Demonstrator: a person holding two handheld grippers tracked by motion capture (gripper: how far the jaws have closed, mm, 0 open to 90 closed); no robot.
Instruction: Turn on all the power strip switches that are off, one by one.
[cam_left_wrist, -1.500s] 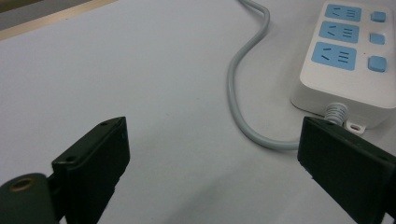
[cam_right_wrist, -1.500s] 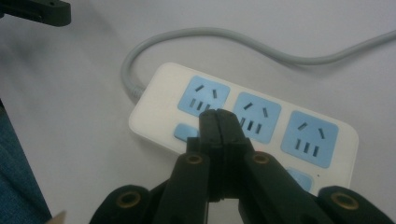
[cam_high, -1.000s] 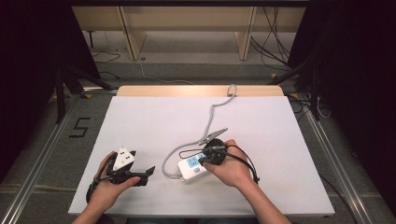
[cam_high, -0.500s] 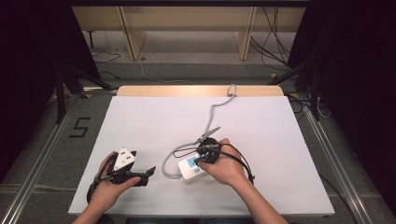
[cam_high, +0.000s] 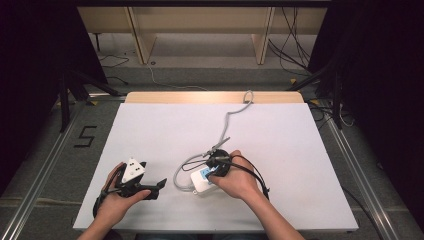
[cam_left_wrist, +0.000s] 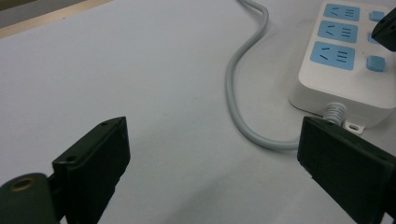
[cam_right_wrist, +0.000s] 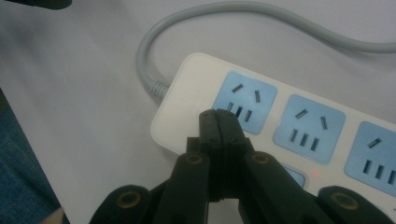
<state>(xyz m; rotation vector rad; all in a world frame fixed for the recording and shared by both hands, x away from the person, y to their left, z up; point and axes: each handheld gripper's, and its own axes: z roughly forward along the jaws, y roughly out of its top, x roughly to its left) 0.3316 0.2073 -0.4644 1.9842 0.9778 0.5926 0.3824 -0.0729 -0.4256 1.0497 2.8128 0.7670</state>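
- The white plastic power strip with pale blue socket faces (cam_high: 204, 179) lies flat on the white table top (cam_high: 150, 130), in the lower middle of the high view, just under the person's right hand. Lying flat keeps its sockets and switch buttons facing up, within reach from above.
- Its grey round cord (cam_high: 226, 125) runs from the strip's near end, loops to the left and then trails to the upper middle of the frame, over the table's far wooden edge. The slack loop probably lets the strip sit without being tugged.
- The right gripper (cam_right_wrist: 223, 122) has its black jaws pressed together with nothing between them. In the right gripper view the closed tip sits at the lower edge of the leftmost blue socket face; whether it touches the plastic I cannot tell. A closed tip makes a narrow point, which suits pressing a small switch button (cam_left_wrist: 375, 63) rather than grasping.
- The left gripper (cam_left_wrist: 212, 154) stands with jaws wide apart and empty, low over bare table at the lower left of the high view, aimed toward the strip's cord end. It looks parked, perhaps ready to steady the strip.
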